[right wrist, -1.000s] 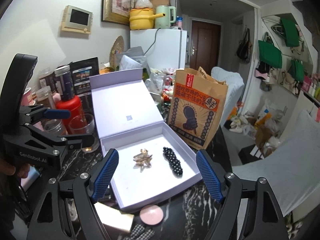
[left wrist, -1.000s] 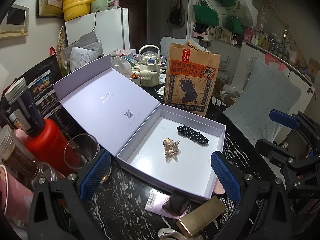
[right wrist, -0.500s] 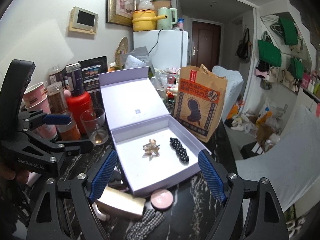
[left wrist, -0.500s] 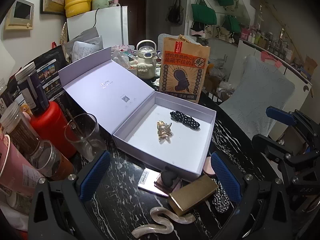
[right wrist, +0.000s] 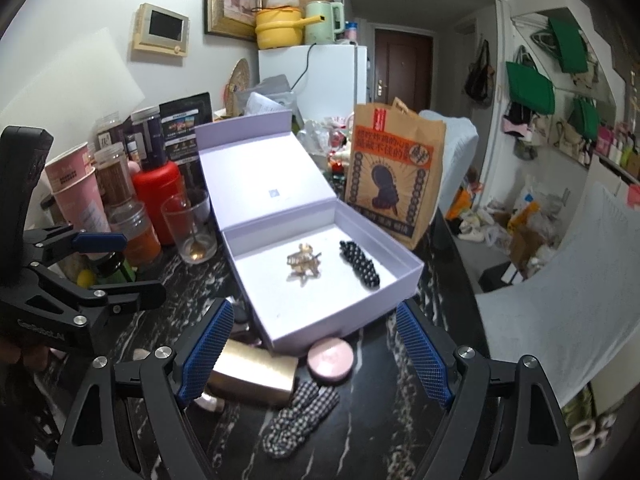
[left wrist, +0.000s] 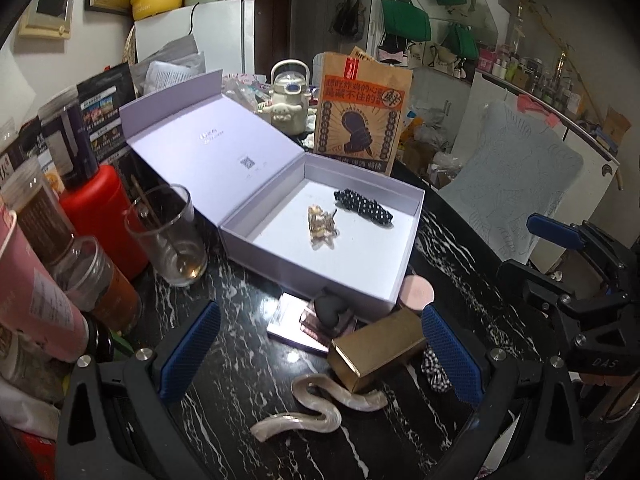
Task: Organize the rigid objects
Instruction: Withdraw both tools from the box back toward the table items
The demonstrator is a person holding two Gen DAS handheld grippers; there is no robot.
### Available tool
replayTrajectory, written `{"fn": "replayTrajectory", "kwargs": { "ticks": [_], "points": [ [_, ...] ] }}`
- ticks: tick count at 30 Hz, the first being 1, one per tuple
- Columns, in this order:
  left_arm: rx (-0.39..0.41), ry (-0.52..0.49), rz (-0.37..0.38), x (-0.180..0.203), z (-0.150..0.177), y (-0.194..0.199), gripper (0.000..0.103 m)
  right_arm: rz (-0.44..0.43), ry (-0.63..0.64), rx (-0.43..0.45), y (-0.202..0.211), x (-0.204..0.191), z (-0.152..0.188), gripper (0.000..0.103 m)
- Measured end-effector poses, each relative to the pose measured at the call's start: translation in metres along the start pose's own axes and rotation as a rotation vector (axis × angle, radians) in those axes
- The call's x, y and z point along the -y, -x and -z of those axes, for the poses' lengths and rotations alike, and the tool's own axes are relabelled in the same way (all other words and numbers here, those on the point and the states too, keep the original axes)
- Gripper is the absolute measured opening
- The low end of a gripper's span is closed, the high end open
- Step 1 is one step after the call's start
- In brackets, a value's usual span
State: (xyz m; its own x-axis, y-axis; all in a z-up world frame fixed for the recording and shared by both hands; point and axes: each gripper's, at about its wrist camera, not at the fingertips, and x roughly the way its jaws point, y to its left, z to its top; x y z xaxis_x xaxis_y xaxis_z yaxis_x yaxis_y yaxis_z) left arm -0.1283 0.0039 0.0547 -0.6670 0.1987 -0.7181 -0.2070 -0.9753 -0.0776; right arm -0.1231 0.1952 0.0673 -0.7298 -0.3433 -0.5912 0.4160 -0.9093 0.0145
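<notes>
An open lavender box [left wrist: 312,276] [right wrist: 320,320] on the black marble table holds a gold hair clip [left wrist: 322,222] [right wrist: 304,260] and a black beaded clip [left wrist: 364,208] [right wrist: 360,264]. In front of it lie a gold rectangular case [left wrist: 376,350] [right wrist: 256,372], a pink round compact [left wrist: 417,291] [right wrist: 331,360], a checkered fabric clip [right wrist: 304,412], a wavy pearly clip [left wrist: 316,404] and a black heart-shaped sponge [left wrist: 330,310]. My left gripper [left wrist: 320,348] hovers open over these loose items, holding nothing. To its right, my right gripper [right wrist: 316,344] is also open and empty.
A drinking glass [left wrist: 172,236] with a spoon, a red bottle [left wrist: 100,216], jars and a pink cup [right wrist: 76,192] crowd the table's left side. A brown paper bag [left wrist: 360,120] and a cream kettle [left wrist: 290,100] stand behind the box. A pale cushion [left wrist: 520,184] lies right.
Both grippers have drawn back from the box and sunk a little. The gold case, compact, checkered clip and wavy clip have come into view. Both stay open.
</notes>
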Motion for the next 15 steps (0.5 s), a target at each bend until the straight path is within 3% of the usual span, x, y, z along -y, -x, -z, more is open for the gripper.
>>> {"fn": "replayTrajectory", "kwargs": {
  "ticks": [15],
  "points": [
    [-0.059, 0.017, 0.05, 0.0, 0.04, -0.014, 0.102, -0.048, -0.091, -0.062, -0.014, 0.0, 0.043, 0.084]
  ]
}}
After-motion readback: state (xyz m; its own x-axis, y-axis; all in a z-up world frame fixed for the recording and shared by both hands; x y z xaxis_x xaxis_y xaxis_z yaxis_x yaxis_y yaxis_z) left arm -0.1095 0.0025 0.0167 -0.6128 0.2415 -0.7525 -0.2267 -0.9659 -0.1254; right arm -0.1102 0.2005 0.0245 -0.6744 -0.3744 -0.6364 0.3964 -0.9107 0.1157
